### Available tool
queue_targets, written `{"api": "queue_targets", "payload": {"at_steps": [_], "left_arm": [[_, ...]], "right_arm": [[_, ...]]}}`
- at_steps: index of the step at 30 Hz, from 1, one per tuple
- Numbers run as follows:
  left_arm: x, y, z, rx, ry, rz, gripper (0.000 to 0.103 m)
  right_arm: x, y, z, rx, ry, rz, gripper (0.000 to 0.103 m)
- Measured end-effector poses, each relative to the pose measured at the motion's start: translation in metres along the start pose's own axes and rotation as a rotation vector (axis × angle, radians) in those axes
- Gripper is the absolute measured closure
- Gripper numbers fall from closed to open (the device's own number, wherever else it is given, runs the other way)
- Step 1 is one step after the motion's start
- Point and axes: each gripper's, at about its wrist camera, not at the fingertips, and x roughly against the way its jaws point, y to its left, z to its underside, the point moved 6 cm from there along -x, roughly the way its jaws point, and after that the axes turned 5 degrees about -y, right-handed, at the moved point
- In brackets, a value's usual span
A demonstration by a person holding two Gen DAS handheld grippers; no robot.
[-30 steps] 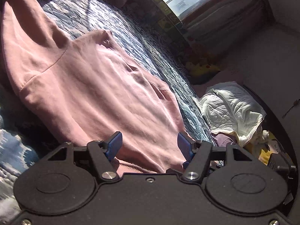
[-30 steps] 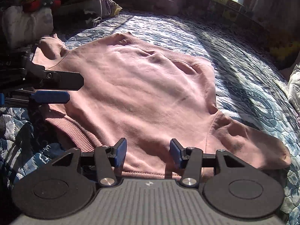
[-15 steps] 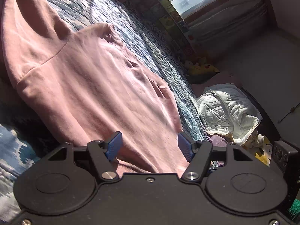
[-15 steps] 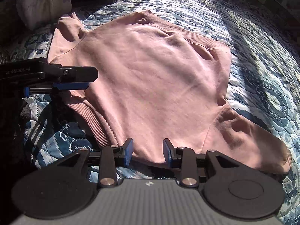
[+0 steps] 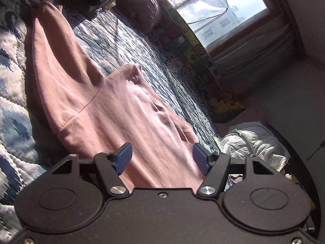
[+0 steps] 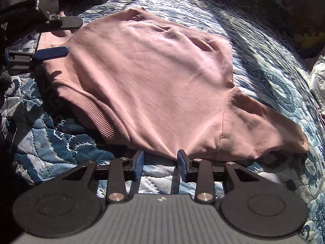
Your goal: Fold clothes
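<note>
A pink sweatshirt [image 6: 152,71] lies spread flat on a blue patterned quilt [image 6: 264,50], with one sleeve [image 6: 264,126] stretched to the right and its ribbed hem [image 6: 91,109] at the left. My right gripper [image 6: 160,158] stands open just off the near side edge, by the armpit, with nothing between its fingers. My left gripper [image 6: 67,37] hovers open over the sweatshirt's far left corner. In the left wrist view the sweatshirt [image 5: 132,122] runs away under the open left gripper [image 5: 161,152], its other sleeve [image 5: 54,46] reaching far up the quilt [image 5: 132,40].
A brown pillow [image 5: 140,14] lies at the head of the bed under a window [image 5: 223,10]. A white quilted cloth [image 5: 254,142] and a yellow plush toy [image 5: 225,105] lie beyond the bed's right edge. Bundled things [image 6: 40,2] sit at the back left.
My right gripper has drawn back from over the sweatshirt to its near edge, its jaws slightly narrower. The left gripper has tilted up and moved toward the far left corner.
</note>
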Motion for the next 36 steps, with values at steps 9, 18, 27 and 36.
{"api": "queue_targets", "payload": {"at_steps": [9, 18, 27, 36], "left_arm": [[0.011, -0.048, 0.017, -0.457, 0.056, 0.014, 0.072], [0.015, -0.051, 0.074, -1.335, 0.442, 0.088, 0.057], [0.017, -0.033, 0.117, -1.807, 0.387, 0.037, 0.086], [0.042, -0.024, 0.094, -1.698, 0.452, 0.077, 0.065]], "right_arm": [[-0.002, 0.023, -0.016, -0.099, -0.283, 0.034, 0.081], [0.008, 0.039, -0.007, 0.004, -0.318, -0.045, 0.081], [-0.004, 0.024, -0.019, -0.230, -0.355, -0.141, 0.080], [-0.004, 0.047, 0.002, -0.049, -0.294, -0.064, 0.080]]}}
